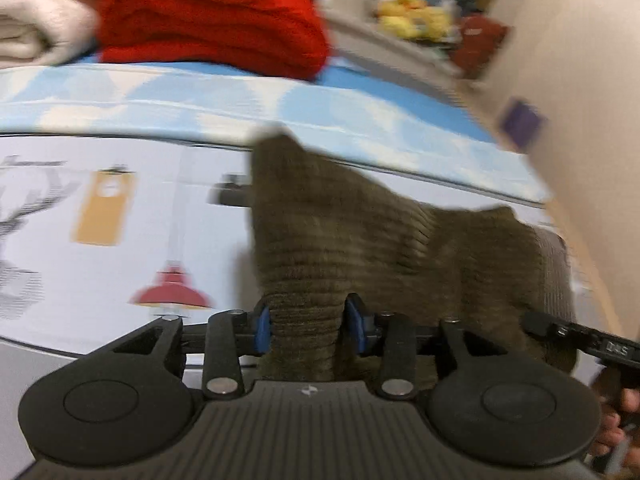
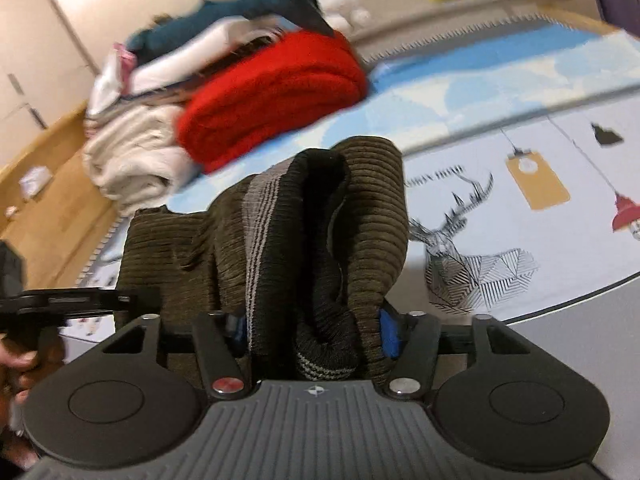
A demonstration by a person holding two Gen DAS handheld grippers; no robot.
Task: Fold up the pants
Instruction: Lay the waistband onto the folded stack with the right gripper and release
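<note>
While both views are smeared by blur, each shows plainly what its gripper has between the blue pads. On the left, the left gripper [image 1: 308,328] is part-way closed, and its pads press on a bunched fold of the olive-brown ribbed corduroy pants [image 1: 360,240], which spread away from the fingers over the white printed sheet with a deer, a lamp and a tag drawn on it [image 1: 120,240]. Beyond the sheet's pale blue band lies a folded red fleece blanket [image 1: 212,20] beside a cream folded blanket [image 1: 36,12]. At the right edge of that view the other tool's black arm shows, with fingers of a hand below it.

Further right, the right gripper [image 2: 312,332] stands wider, its pads clamped on a thicker bundle of the same pants [image 2: 372,216], where the dark lining and a grey striped knit waistband [image 2: 256,248] show in the folds. The cloth rises in front of the camera, above the sheet [image 2: 520,168]. The red blanket [image 2: 276,92] lies behind it against a heap of pale and teal clothes [image 2: 168,60].
</note>
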